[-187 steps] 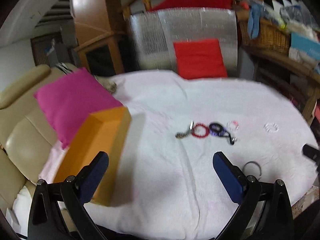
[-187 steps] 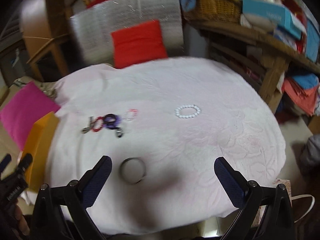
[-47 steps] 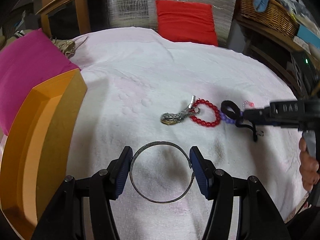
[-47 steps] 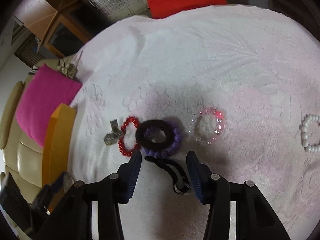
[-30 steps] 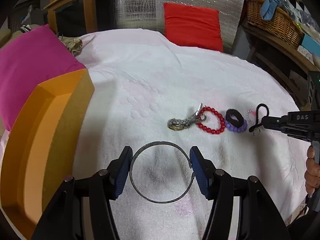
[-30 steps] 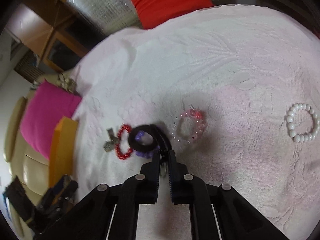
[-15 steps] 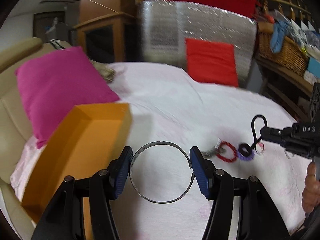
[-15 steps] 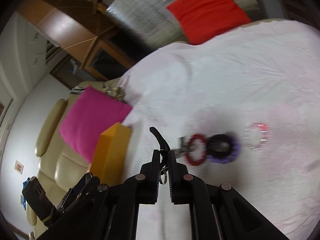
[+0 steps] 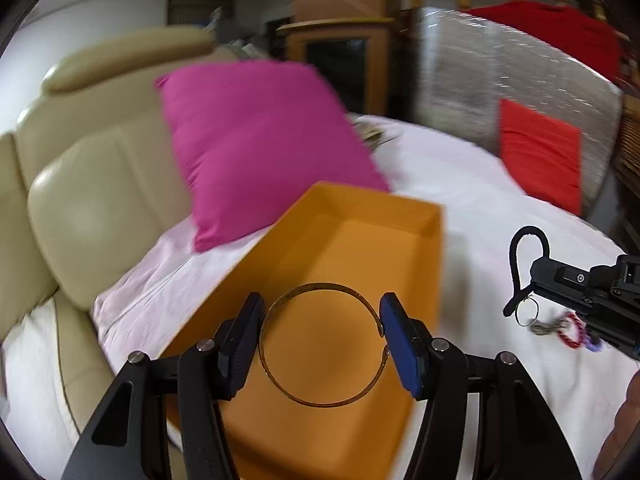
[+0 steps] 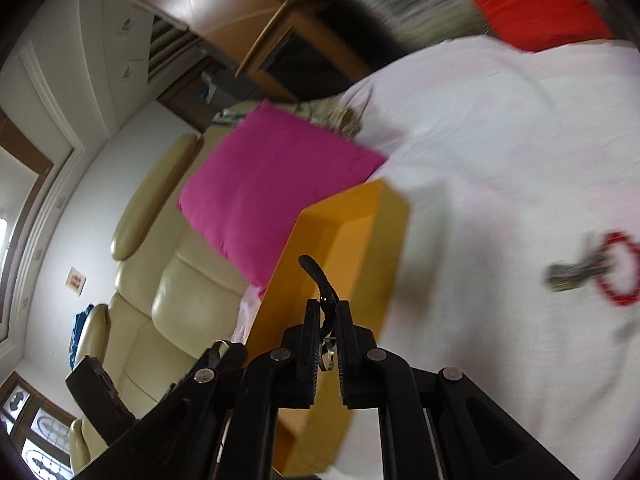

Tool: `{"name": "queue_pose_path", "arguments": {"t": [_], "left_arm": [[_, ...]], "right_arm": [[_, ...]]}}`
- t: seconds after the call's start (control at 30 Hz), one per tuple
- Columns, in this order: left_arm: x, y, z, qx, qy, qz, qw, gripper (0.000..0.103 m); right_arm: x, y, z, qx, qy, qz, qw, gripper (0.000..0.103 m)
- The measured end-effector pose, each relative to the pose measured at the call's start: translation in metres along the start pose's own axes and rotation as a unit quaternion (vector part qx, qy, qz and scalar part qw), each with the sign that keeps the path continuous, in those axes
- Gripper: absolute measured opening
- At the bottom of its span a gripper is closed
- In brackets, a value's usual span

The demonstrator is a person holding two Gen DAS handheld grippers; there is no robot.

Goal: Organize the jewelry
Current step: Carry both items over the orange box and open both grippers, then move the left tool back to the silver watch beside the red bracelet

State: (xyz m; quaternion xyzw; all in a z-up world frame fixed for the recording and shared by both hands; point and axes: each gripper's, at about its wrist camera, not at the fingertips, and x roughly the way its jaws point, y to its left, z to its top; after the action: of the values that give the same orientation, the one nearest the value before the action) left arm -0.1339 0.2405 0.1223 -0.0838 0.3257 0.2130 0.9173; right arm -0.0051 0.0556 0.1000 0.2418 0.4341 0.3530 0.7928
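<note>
My left gripper (image 9: 322, 334) is shut on a thin metal bangle (image 9: 280, 388) and holds it above the open orange box (image 9: 352, 240). My right gripper (image 10: 328, 310) is shut on a black cord loop with a small metal ring (image 10: 316, 274), near the box's right wall (image 10: 360, 240). In the left wrist view the right gripper (image 9: 536, 280) hangs the cord (image 9: 516, 252) to the right of the box. A red bead bracelet (image 10: 620, 268) and a metal chain piece (image 10: 572, 272) lie on the white cloth; the bracelet also shows in the left wrist view (image 9: 570, 330).
A magenta cushion (image 9: 256, 144) lies behind the box against a beige leather sofa (image 9: 80, 192). A red cushion (image 9: 540, 156) leans on a silver padded panel (image 9: 480, 80) at the far side. The white cloth (image 10: 500, 128) covers the table.
Both grippers have swung left toward the orange box. The bangle now hangs over the box's inside, and the cord has come close to its right wall. The bead bracelets have slid right.
</note>
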Motion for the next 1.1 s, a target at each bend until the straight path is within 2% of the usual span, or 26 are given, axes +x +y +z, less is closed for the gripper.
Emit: {"name": "queue_pose_path", "arguments": {"t": [0.17,0.3,0.53,0.57,0.6,0.63,0.67,0.7,0.77,0.9,1.1], "left_arm": [[0.02,0.029,-0.004,-0.036,0.036,0.024,0.9984,0.061],[0.026,0.036,-0.006,-0.05,0.05,0.029,0.9971,0.061],[0.033,0.033,-0.008,-0.044,0.064,0.046,0.9959,0.062],[0.031,0.031,-0.008,-0.039,0.058,0.055,0.996,0.062],[0.03,0.031,-0.008,-0.037,0.056,0.06,0.996,0.068],[0.029,0.03,-0.007,-0.036,0.051,0.066,0.9959,0.073],[0.027,0.03,-0.007,-0.037,0.046,0.069,0.9959,0.073],[0.027,0.029,-0.007,-0.037,0.043,0.071,0.9959,0.074],[0.026,0.027,-0.006,-0.032,0.036,0.079,0.9957,0.074],[0.023,0.021,-0.005,-0.033,0.025,0.077,0.9962,0.074],[0.012,-0.003,0.0,-0.005,-0.01,0.084,0.9964,0.074]], "right_arm": [[0.05,0.013,-0.004,0.013,0.015,0.005,1.0,0.009],[0.083,0.016,-0.008,0.021,0.034,-0.011,0.999,0.009],[0.097,0.011,-0.004,0.04,0.051,-0.045,0.997,0.011],[0.095,0.011,-0.002,0.042,0.051,-0.044,0.997,0.013],[0.093,0.011,0.0,0.043,0.049,-0.044,0.997,0.022],[0.088,0.01,0.002,0.043,0.046,-0.045,0.997,0.04],[0.083,0.01,0.003,0.043,0.04,-0.042,0.997,0.051],[0.075,0.011,0.005,0.041,0.025,-0.041,0.998,0.067],[0.061,0.011,0.007,0.032,0.004,-0.046,0.998,0.068],[0.029,0.003,0.014,0.016,-0.009,-0.067,0.998,0.068],[-0.036,-0.023,0.025,0.014,-0.044,-0.106,0.993,0.068]]}}
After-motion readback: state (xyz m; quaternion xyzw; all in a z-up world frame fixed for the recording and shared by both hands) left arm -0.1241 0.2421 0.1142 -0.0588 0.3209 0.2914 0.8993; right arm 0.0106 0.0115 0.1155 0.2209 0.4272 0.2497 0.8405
